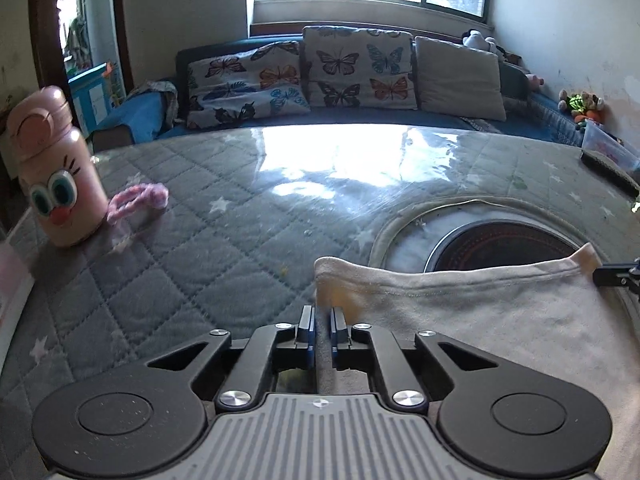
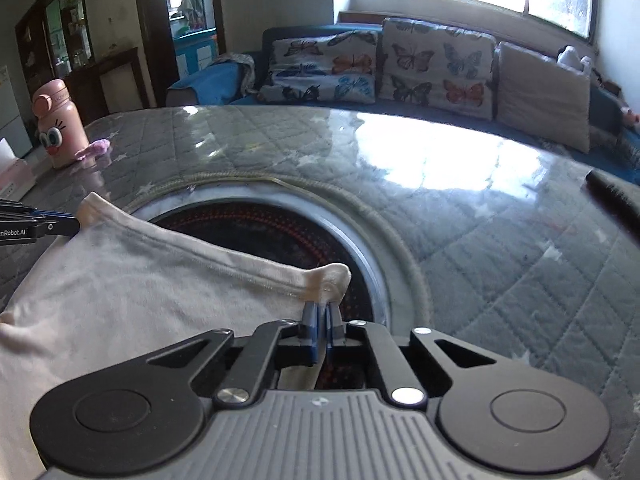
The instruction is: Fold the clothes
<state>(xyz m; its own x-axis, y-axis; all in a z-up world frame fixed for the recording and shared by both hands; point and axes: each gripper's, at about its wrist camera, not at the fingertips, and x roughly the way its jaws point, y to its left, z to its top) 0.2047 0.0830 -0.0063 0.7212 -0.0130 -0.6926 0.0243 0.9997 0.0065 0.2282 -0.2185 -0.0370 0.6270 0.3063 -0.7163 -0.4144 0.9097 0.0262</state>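
A white garment (image 1: 480, 312) lies stretched between my two grippers over the table's round inset. My left gripper (image 1: 323, 312) is shut on the garment's left corner. My right gripper (image 2: 323, 310) is shut on the garment's (image 2: 140, 288) right corner, which bunches above its fingertips. The hemmed edge runs taut between the two corners. The left gripper's tip also shows in the right wrist view (image 2: 60, 226), at the far corner. The right gripper's tip shows at the right edge of the left wrist view (image 1: 616, 274).
The table has a grey quilted cover (image 1: 180, 240) under clear plastic, with a round dark cooktop inset (image 2: 280, 232). A pink cartoon bottle (image 1: 56, 172) and a pink hair tie (image 1: 136, 200) stand at far left. A dark object (image 2: 612, 200) lies at the right. A sofa with butterfly cushions (image 1: 352, 68) is behind.
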